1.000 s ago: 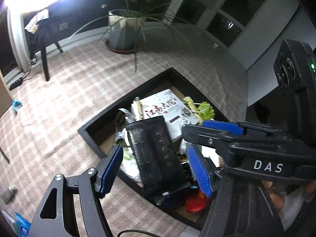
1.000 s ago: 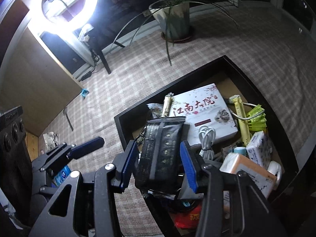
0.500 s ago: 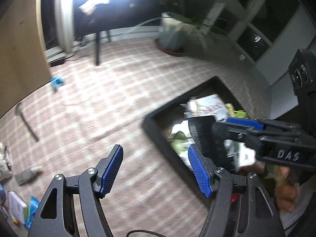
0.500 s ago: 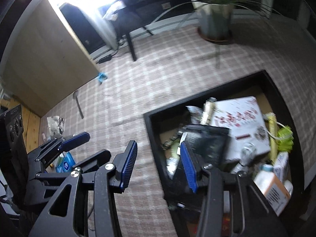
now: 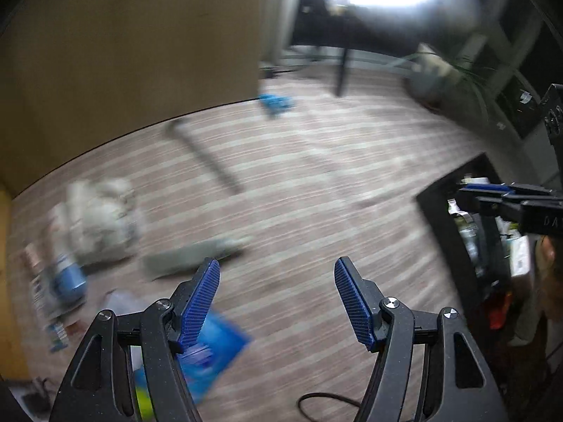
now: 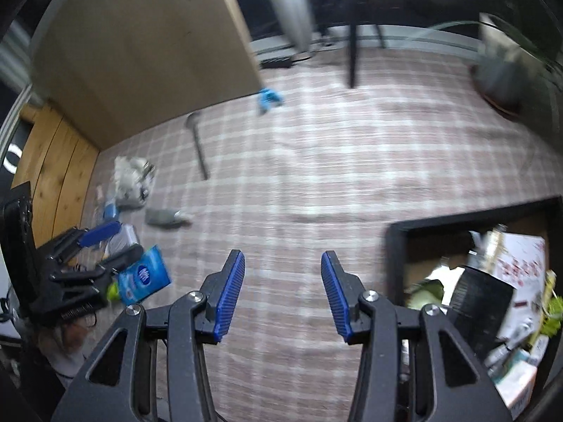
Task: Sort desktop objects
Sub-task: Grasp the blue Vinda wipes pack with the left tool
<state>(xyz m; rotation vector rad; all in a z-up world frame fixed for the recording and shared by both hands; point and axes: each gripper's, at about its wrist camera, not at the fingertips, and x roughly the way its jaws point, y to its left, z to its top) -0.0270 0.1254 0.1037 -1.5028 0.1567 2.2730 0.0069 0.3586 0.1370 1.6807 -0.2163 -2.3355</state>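
Now the left tool (image 5: 277,293) is the nearer one to the loose clutter.

Both it and the right tool (image 6: 283,293) are released, jaws spread and holding nothing over the checked tabletop (image 6: 316,161). A blue packet (image 5: 211,353) lies just below and left of the left tool's near finger; the grey pouch (image 5: 191,256) is just ahead-left, long axis crosswise. The black tray (image 6: 396,246) of sorted things sits to the right.
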